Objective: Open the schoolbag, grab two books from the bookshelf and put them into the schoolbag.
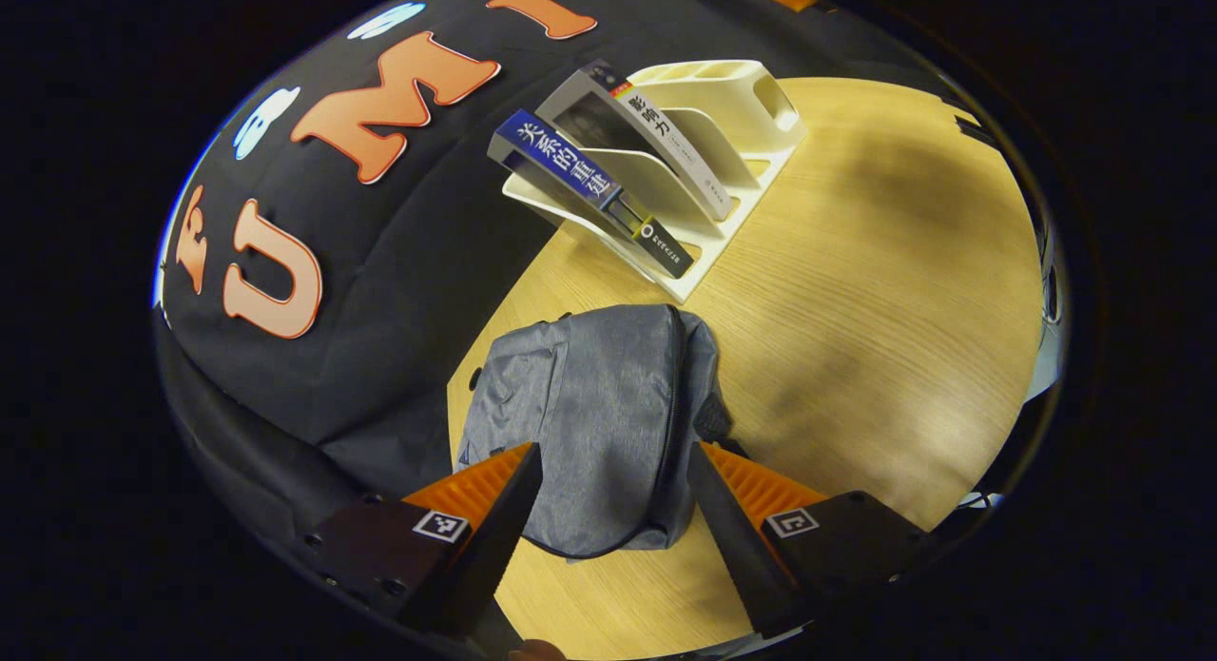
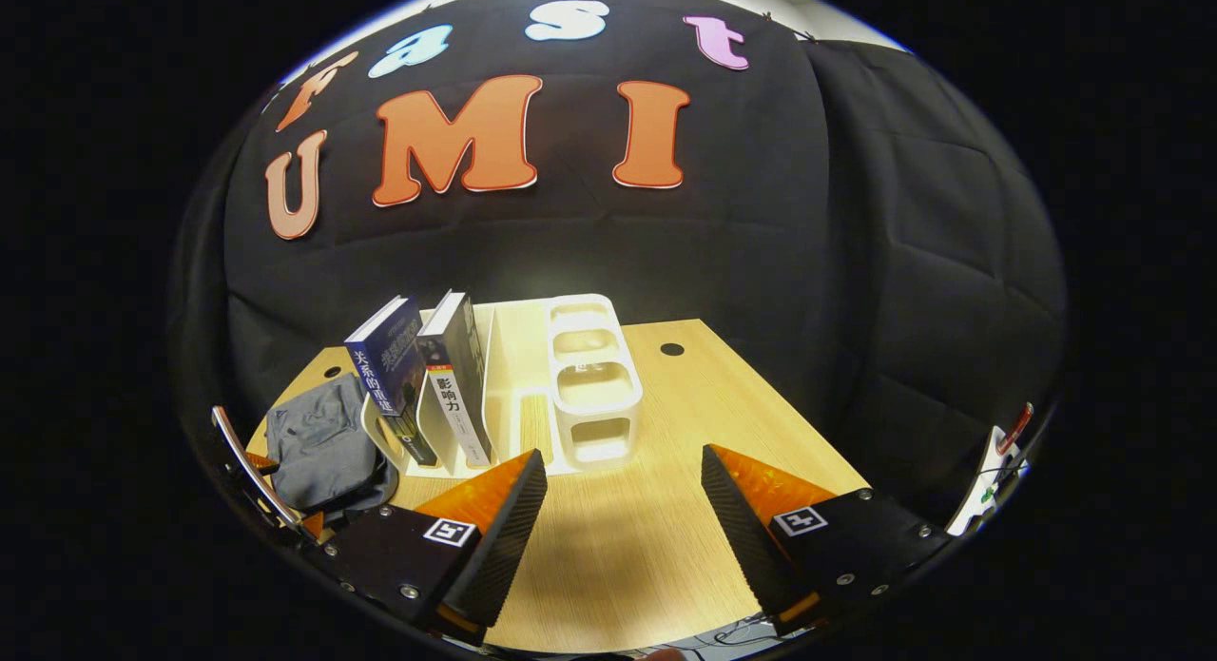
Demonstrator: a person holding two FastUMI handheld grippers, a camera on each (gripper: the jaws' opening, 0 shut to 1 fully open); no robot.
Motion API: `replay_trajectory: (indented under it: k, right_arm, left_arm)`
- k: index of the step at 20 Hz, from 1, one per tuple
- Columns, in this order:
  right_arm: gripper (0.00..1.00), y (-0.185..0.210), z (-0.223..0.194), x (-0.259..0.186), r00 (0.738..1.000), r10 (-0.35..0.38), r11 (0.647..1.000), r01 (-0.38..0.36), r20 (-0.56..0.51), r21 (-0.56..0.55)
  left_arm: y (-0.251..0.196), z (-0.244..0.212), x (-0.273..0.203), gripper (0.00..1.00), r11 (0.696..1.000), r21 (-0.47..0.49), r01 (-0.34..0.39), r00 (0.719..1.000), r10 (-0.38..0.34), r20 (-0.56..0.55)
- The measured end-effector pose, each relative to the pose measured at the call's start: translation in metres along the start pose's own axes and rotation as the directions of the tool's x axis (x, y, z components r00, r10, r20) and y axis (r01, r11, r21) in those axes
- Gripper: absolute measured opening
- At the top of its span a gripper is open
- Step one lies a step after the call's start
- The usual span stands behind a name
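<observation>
Orange ribbed fingers [image 1: 518,476] of the left gripper [image 1: 613,499] stand spread apart with nothing between them, poised over the grey schoolbag [image 1: 599,414]. Its fabric is a soft heathered weave, slumped flat on the pale wood-grain surface [image 1: 884,290], with a dark zipper running along its edge; whether the zipper is undone cannot be told. Beyond it sits a white plastic bookshelf [image 1: 751,100] with slanted dividers, holding a blue book [image 1: 561,162] and a grey book [image 1: 656,133], both leaning. In the right gripper view, the right gripper [image 2: 623,504] is likewise open and empty above bare wood, the bookshelf's open compartments just ahead and the schoolbag at far left.
</observation>
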State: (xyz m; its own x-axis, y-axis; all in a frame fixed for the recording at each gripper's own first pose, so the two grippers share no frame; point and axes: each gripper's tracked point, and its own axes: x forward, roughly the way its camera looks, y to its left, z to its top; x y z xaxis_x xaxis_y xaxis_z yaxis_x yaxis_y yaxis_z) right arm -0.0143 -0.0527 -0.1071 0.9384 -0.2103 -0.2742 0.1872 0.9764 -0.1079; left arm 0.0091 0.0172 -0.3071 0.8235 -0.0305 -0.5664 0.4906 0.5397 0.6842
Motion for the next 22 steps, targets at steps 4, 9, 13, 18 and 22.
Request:
replay_trajectory:
  k: [4, 9, 13, 18, 22]
  right_arm:
    - [0.98, 0.000, -0.002, 0.001, 1.000, -0.004, 1.000, 0.005, -0.022, 0.020]
    - [0.98, -0.004, -0.004, 0.004, 1.000, -0.011, 1.000, 0.011, -0.029, -0.003]
    - [0.98, -0.003, -0.004, 0.004, 0.999, -0.008, 0.999, 0.009, -0.038, 0.032]
    - [0.98, 0.004, -0.005, 0.003, 0.999, 0.001, 0.999, 0.001, -0.042, 0.035]
    - [0.98, 0.009, -0.005, 0.005, 0.999, 0.017, 0.998, -0.014, -0.043, 0.058]
  left_arm:
    - [-0.004, -0.014, 0.021, 0.98, 1.000, 0.015, 0.022, 0.998, -0.021, -0.062]
    - [-0.004, -0.014, 0.030, 0.96, 0.999, 0.027, 0.023, 0.997, -0.020, -0.078]
    - [-0.006, -0.011, 0.029, 0.58, 0.999, 0.018, 0.036, 0.997, -0.034, -0.069]
    - [0.001, -0.006, 0.028, 0.36, 1.000, 0.001, 0.024, 0.997, -0.024, -0.070]
    - [-0.003, -0.007, 0.030, 0.06, 0.998, -0.008, 0.062, 0.994, -0.063, -0.086]
